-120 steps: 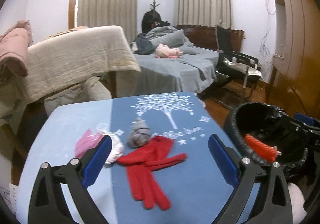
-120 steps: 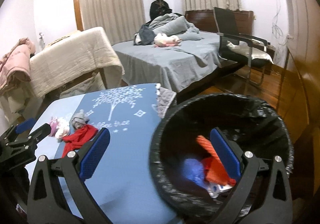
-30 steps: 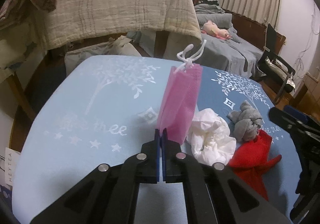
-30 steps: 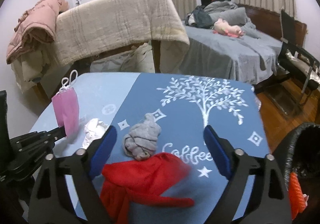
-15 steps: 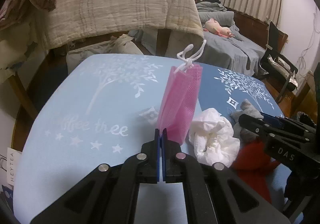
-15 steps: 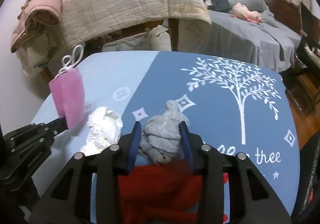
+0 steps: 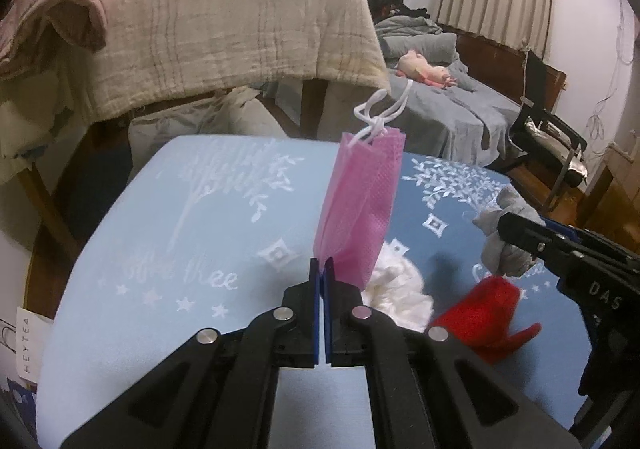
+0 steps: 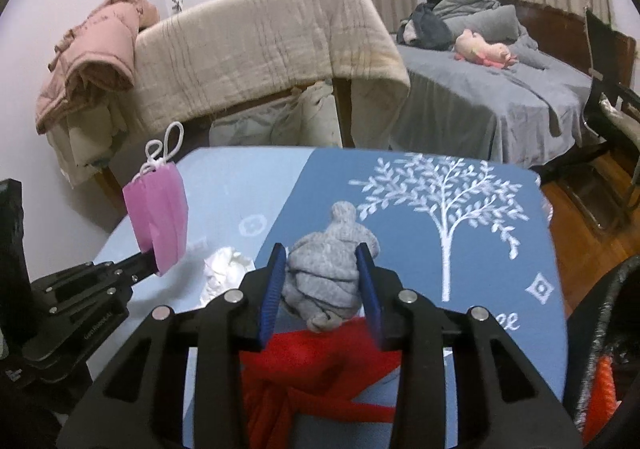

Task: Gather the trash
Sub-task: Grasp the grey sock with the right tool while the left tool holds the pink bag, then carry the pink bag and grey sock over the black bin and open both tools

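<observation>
My left gripper (image 7: pixel 322 269) is shut on a pink face mask (image 7: pixel 362 205) with white ear loops and holds it upright above the blue table; the mask also shows in the right wrist view (image 8: pixel 158 217). My right gripper (image 8: pixel 322 289) is shut on a balled grey sock (image 8: pixel 328 273) and holds it just above a red glove (image 8: pixel 316 373); the sock also shows in the left wrist view (image 7: pixel 504 245). A crumpled white tissue (image 7: pixel 400 289) lies on the table between the two grippers, next to the red glove (image 7: pixel 484 317).
The table has a blue cloth (image 8: pixel 460 249) printed with white trees. A black-lined trash bin (image 8: pixel 608 361) with an orange item inside stands at the table's right. A chair draped with a beige blanket (image 7: pixel 240 33), a bed (image 8: pixel 500 89) and a black chair (image 7: pixel 548 141) stand behind.
My right gripper has closed on the grey sock and lifted it off the red glove. My left gripper still holds the pink mask, raised slightly.
</observation>
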The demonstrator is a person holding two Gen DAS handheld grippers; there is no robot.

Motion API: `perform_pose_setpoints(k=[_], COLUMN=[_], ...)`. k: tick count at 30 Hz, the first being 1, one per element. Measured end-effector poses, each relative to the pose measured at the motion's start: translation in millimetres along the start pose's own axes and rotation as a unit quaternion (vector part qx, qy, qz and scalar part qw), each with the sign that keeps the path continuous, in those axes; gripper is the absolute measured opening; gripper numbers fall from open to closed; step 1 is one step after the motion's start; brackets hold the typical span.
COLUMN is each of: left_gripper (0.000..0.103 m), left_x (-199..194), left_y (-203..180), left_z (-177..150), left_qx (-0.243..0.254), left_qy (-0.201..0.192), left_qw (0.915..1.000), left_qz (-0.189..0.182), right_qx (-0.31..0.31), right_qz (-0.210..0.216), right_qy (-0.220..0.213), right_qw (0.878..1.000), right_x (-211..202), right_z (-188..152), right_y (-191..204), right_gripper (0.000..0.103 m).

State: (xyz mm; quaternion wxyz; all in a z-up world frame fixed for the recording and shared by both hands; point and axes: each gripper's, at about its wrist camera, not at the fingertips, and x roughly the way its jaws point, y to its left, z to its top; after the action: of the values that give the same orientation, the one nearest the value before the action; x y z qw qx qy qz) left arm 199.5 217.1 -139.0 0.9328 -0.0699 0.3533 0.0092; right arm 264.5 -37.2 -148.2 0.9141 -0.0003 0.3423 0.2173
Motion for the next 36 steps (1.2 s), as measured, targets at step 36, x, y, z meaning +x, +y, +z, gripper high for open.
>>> perform_pose_setpoints(k=[36], left_gripper=[0.001], left_x=[-61], left_y=[-173], left_z=[0], left_qx=[0.090], left_qy=[-0.040], left_qw=[0.9867], left_qz=[-0.129], right_qx=[0.062], right_qz=[-0.092], right_qy=[-0.090], right_qw=[0.990], right_x=[-173], right_z=[-42], right_y=[-105], right_gripper=[0.035])
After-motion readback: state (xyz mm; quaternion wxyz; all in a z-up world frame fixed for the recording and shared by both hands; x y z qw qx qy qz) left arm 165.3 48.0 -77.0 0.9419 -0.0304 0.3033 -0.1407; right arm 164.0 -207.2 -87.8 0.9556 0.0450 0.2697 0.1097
